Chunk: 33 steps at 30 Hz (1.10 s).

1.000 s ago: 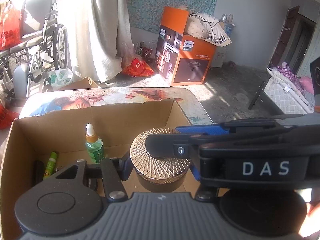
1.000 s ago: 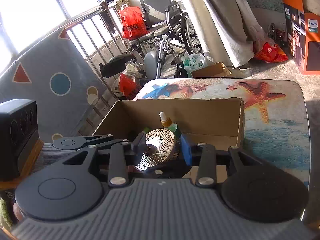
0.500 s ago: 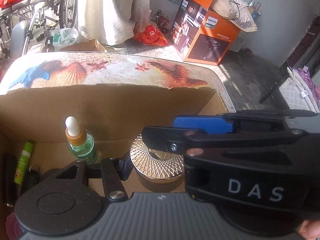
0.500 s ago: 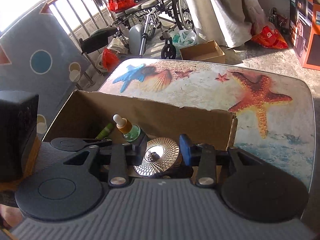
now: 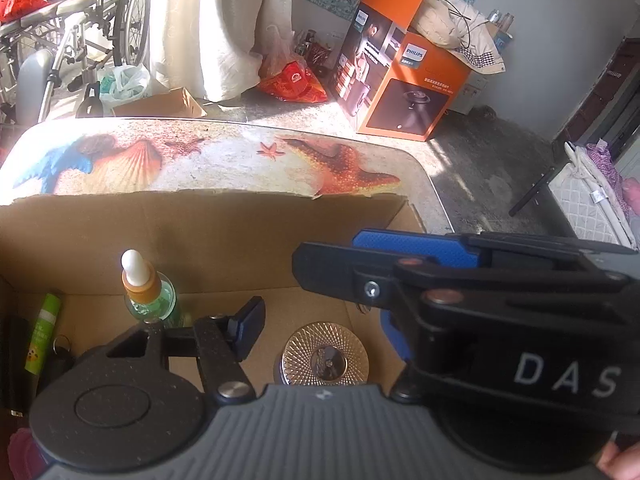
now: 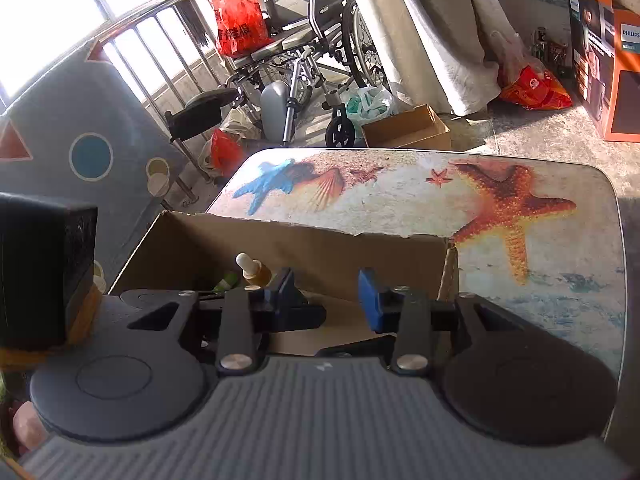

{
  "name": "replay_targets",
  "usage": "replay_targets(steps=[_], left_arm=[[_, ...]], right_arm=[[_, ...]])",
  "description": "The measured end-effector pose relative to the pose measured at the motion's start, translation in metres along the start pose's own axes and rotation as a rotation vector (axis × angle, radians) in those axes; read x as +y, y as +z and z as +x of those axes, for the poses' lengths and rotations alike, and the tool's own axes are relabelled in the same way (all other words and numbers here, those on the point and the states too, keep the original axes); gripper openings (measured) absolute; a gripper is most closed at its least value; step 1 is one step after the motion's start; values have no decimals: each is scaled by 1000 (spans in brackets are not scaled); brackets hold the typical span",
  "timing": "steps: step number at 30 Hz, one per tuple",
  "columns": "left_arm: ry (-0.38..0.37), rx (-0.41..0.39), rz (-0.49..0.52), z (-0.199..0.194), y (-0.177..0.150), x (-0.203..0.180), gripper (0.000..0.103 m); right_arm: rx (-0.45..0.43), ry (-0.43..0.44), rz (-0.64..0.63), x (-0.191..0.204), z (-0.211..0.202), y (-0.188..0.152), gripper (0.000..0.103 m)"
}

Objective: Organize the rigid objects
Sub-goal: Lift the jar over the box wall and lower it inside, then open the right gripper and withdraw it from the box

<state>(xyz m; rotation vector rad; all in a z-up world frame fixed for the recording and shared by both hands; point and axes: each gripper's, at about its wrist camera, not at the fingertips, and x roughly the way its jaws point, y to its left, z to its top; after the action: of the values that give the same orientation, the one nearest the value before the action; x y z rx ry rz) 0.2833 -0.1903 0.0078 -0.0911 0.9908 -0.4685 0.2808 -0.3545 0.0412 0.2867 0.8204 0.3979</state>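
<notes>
Both grippers gape empty: left gripper [image 5: 320, 320], right gripper [image 6: 326, 290]. Your round gold faceted-lid jar [image 5: 325, 358] sits inside the brown cardboard box [image 5: 200, 232]; lift straight up, avoiding the green dropper bottle [image 5: 150, 300].

Gold ribbed jar lid [image 5: 325, 359], brown box [image 5: 208, 236]

Hard daylight from blown-out window [image 6: 48, 12] far left, glare on worktop [image 5: 224, 160], deep shadow inside cardboard box [image 5: 224, 236], strong fisheye bending at edges, slight softness throughout.
</notes>
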Motion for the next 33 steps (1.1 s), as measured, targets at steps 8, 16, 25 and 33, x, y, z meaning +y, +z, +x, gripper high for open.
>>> replay_targets(steps=[8, 16, 25, 33], left_arm=[[-35, -98, 81, -72, -28, -22, 78], [-57, -147, 219, -139, -92, -43, 88], [-21, -139, 314, -180, -166, -30, 95], [56, -111, 313, -183, -214, -6, 98]], right_arm=[[-194, 33, 78, 18, -95, -37, 36], [-318, 86, 160, 50, -165, -124, 45], [-330, 105, 231, 71, -194, -203, 56], [-249, 137, 285, 84, -169, -234, 58]])
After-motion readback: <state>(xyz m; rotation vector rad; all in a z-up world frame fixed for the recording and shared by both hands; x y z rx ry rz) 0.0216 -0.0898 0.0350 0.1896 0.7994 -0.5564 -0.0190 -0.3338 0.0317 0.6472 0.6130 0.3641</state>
